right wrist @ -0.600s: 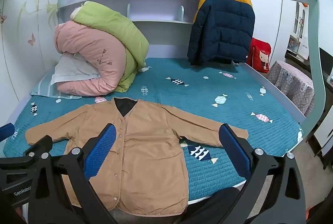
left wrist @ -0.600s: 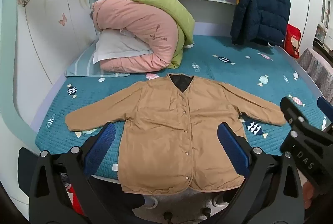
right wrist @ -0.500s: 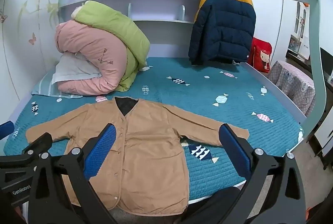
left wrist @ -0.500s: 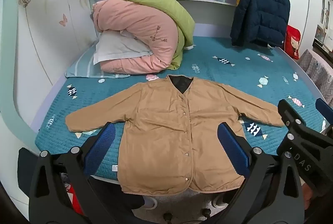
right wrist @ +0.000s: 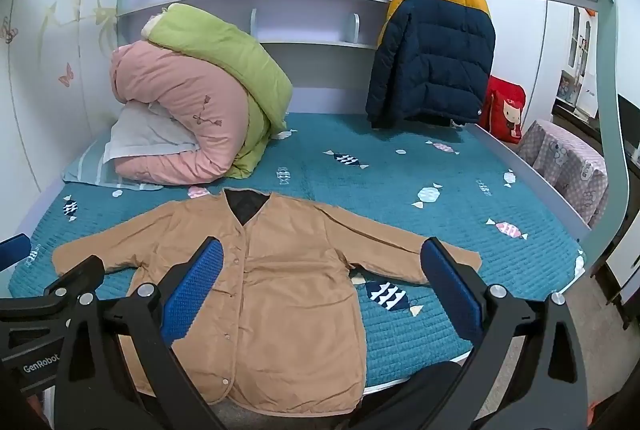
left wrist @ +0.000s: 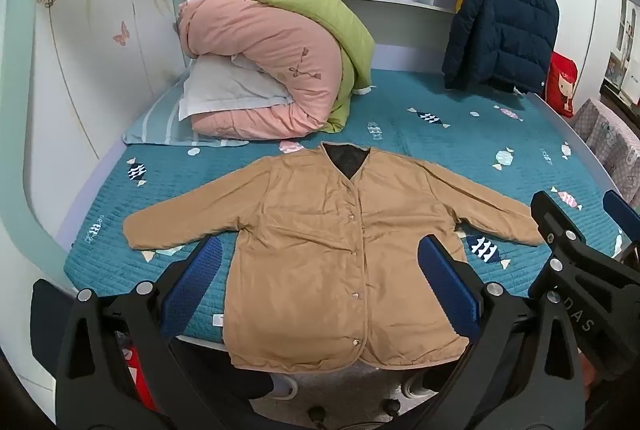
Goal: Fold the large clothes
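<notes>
**2 open grippers above 1 flat tan coat**

The left gripper [left wrist: 320, 286] and the right gripper [right wrist: 322, 286] each spread 2 blue pads wide, with nothing between them; both hang above the near edge of the bed [left wrist: 520, 150]. Past them lies 1 tan coat [left wrist: 340, 250], front up, buttoned, with 2 sleeves spread out to the sides. Its hem droops over the near bed edge. In the left wrist view the right gripper covers the tip of 1 sleeve. Bare teal quilt lies open around the collar and to the right of the coat. At the far left corner sits 1 heap of bedding: 1 pink quilt [right wrist: 180, 98], 1 green quilt [right wrist: 224, 50] on it, and 1 pale pillow [right wrist: 140, 138] partly tucked beneath. 1 navy and yellow puffer jacket [right wrist: 432, 50] hangs at the far right. Below the hem, the floor is mostly hidden by the gripper frames.
</notes>
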The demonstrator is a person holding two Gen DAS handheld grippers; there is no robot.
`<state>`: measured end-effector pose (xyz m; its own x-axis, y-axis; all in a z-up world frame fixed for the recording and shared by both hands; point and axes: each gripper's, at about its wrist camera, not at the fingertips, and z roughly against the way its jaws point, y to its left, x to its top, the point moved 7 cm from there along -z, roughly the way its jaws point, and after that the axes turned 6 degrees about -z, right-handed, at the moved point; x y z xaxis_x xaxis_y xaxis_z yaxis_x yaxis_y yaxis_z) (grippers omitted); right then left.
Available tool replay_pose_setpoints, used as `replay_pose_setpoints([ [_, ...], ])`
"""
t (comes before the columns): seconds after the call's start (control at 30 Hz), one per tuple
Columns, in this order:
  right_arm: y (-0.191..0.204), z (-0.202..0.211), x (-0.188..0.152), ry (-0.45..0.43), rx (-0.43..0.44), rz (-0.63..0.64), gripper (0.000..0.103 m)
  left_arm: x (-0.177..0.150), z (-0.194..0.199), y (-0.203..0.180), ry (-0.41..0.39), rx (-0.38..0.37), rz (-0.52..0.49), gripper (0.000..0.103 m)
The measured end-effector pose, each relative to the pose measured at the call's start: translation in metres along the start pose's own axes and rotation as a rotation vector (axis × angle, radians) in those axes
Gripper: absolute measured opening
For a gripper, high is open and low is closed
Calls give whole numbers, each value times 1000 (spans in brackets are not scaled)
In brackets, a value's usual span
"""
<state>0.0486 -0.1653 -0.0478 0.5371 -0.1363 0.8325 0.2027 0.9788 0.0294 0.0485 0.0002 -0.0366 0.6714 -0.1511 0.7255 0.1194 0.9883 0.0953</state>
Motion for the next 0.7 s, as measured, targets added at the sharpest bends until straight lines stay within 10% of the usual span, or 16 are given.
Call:
replay_pose_setpoints([
  [0.7,1,-2,-2,8,0,2,96,-1,-1,3,2,-1,2,98],
])
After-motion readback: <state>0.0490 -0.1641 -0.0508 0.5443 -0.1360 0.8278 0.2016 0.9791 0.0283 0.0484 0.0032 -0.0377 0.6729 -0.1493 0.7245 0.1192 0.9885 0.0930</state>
